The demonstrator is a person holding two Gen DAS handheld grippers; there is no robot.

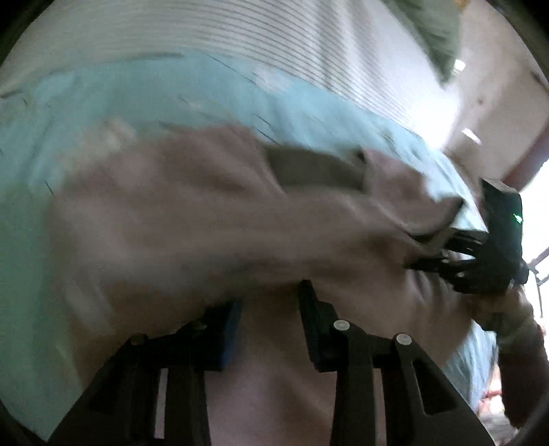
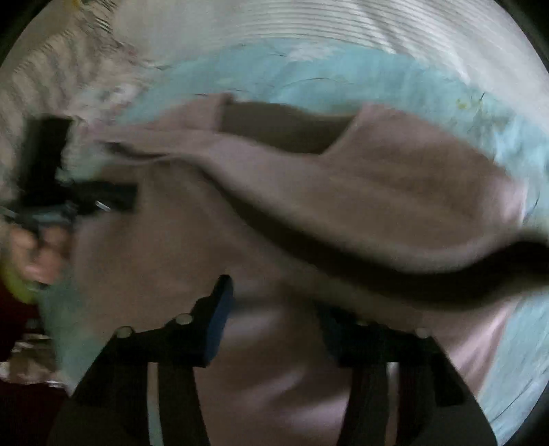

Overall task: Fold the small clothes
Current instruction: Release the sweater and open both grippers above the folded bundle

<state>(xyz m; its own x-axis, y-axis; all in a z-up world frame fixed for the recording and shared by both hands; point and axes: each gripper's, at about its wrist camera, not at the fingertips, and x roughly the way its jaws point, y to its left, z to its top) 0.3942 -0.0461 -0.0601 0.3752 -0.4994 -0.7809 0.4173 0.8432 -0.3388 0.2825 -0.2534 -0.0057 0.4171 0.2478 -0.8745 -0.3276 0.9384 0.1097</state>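
A pale pink garment lies on a light blue sheet, partly folded over itself; it also shows in the right wrist view. Both views are blurred by motion. My left gripper is open, its fingers spread over the near part of the pink cloth. My right gripper is open too, low over the cloth, with a raised fold crossing above its right finger. In the left wrist view the right gripper is at the garment's right edge. In the right wrist view the left gripper is at the garment's left edge.
A white striped cover lies beyond the blue sheet. A patterned cloth lies at the far left in the right wrist view. A pale wall stands at the right in the left wrist view.
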